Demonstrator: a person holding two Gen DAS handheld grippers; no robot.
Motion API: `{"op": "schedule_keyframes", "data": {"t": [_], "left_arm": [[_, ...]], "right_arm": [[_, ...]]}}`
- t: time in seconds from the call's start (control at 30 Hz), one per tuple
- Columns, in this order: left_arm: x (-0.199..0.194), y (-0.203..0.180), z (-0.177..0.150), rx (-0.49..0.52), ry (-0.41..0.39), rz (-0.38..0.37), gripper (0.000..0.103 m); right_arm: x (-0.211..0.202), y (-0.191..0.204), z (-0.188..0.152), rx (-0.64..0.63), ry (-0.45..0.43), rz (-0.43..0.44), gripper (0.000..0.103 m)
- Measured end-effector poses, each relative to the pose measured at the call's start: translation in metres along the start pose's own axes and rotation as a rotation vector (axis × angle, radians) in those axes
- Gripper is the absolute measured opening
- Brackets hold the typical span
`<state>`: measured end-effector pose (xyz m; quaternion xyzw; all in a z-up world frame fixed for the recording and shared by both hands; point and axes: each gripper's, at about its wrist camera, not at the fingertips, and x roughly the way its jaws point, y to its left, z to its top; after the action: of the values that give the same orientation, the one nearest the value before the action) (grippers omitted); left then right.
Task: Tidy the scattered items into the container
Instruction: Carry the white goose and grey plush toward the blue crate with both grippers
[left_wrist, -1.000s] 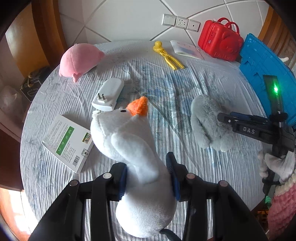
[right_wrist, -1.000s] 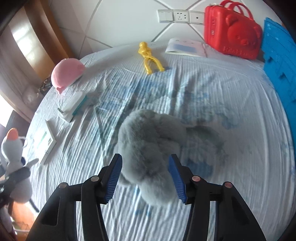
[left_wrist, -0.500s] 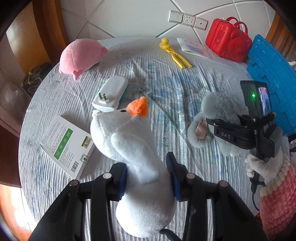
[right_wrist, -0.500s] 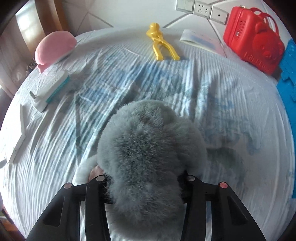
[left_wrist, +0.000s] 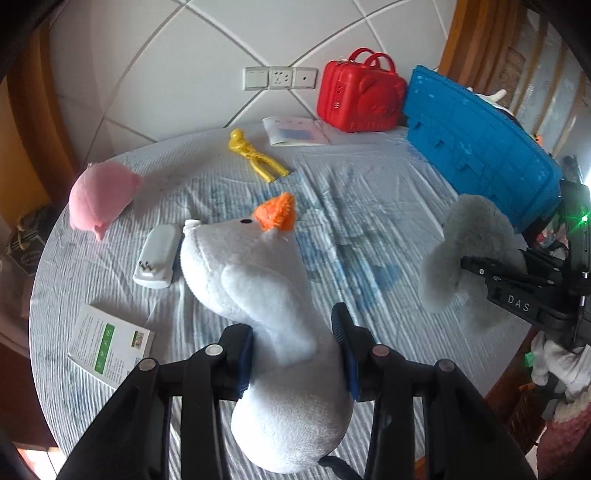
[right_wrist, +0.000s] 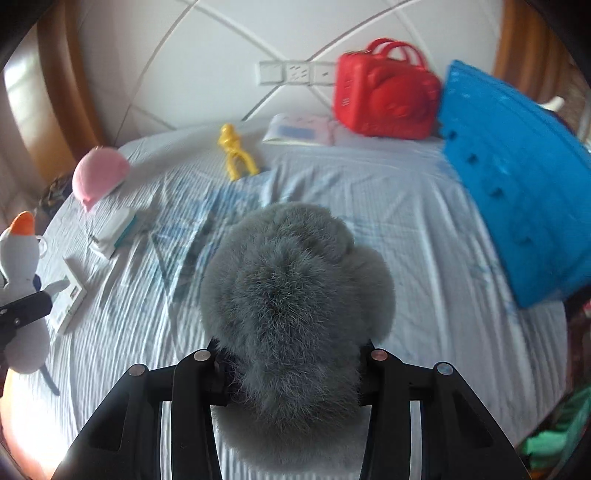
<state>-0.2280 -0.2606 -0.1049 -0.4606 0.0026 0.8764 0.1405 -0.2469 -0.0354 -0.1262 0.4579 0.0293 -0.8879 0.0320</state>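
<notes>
My left gripper (left_wrist: 295, 350) is shut on a white plush snowman (left_wrist: 266, 291) with an orange nose and holds it above the table. My right gripper (right_wrist: 291, 369) is shut on a grey furry plush (right_wrist: 295, 295), lifted off the table; its pads are hidden in the fur. The grey plush (left_wrist: 469, 254) and right gripper show at the right of the left wrist view. The snowman (right_wrist: 20, 288) shows at the left edge of the right wrist view. The blue crate (left_wrist: 476, 144) stands at the far right, also in the right wrist view (right_wrist: 517, 192).
On the striped tablecloth (left_wrist: 369, 206) lie a pink plush (left_wrist: 99, 192), a white charger (left_wrist: 157, 256), a green-and-white booklet (left_wrist: 109, 345), a yellow toy figure (left_wrist: 255, 155) and a leaflet (left_wrist: 295, 134). A red toy case (left_wrist: 364, 98) stands by the wall.
My right gripper closed on the grey plush and lifted it off the table toward the right. My left gripper kept its hold on the snowman and tilted to face the wall.
</notes>
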Motion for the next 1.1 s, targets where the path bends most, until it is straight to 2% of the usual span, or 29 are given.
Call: {"op": "schedule_keyframes", "data": {"t": [0.2, 0.37, 0.63, 0.9, 1.1], "left_arm": [[-0.012, -0.048, 0.008, 0.095, -0.031, -0.085, 0.038], [-0.021, -0.093, 0.009, 0.155, -0.051, -0.126, 0.038], [-0.033, -0.177, 0.001, 0.170, -0.092, -0.122, 0.038], [-0.044, -0.284, -0.012, 0.177, -0.139, -0.116, 0.038], [-0.043, -0.350, -0.021, 0.194, -0.139, -0.124, 0.038]], "right_arm": [[-0.062, -0.034, -0.023, 0.087, -0.060, -0.069, 0.042], [-0.093, -0.060, -0.040, 0.135, -0.088, -0.096, 0.042], [-0.127, -0.121, -0.066, 0.154, -0.133, -0.094, 0.042], [-0.159, -0.206, -0.094, 0.119, -0.170, -0.073, 0.042], [-0.175, -0.265, -0.112, 0.112, -0.175, -0.075, 0.042]]}}
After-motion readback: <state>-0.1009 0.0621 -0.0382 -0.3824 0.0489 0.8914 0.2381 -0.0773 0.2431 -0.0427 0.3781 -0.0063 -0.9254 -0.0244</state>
